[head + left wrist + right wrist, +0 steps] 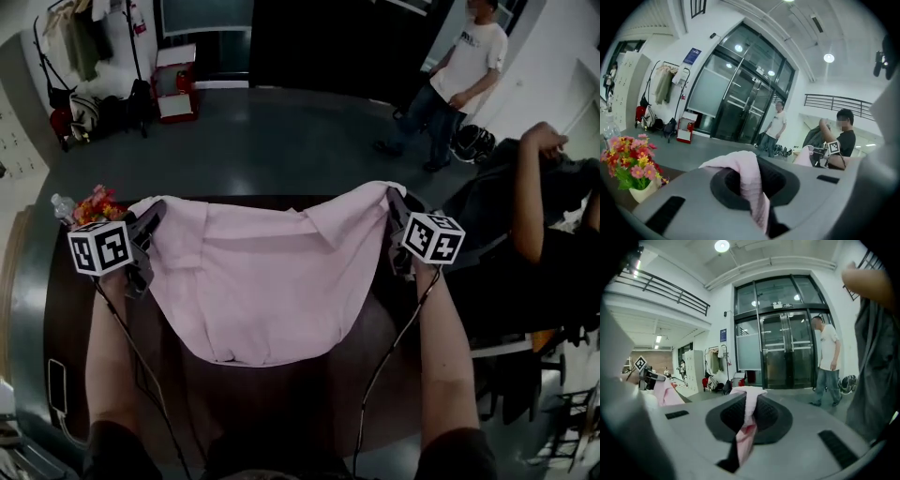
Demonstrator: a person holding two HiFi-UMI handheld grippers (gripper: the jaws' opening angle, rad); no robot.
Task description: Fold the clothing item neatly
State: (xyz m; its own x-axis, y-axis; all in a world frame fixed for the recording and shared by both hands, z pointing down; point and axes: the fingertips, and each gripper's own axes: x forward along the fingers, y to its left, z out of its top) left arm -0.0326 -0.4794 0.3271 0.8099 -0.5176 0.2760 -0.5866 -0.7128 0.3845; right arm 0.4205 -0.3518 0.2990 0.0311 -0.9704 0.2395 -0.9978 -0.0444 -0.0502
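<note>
A pale pink garment (262, 281) hangs spread between both grippers above the dark table (66, 309), its lower edge sagging toward me. My left gripper (150, 217) is shut on the garment's left corner; in the left gripper view the pink cloth (749, 187) is pinched between the jaws. My right gripper (394, 202) is shut on the right corner, and in the right gripper view a fold of pink cloth (749, 418) runs through the closed jaws. The left gripper (649, 376) also shows far left in the right gripper view, and the right gripper (820, 157) in the left gripper view.
A vase of flowers (97, 204) and a clear bottle (62, 208) stand at the table's far left. A seated person (539, 216) is close on the right. Another person (459, 80) stands by the glass doors. A phone (56, 386) lies near the left edge.
</note>
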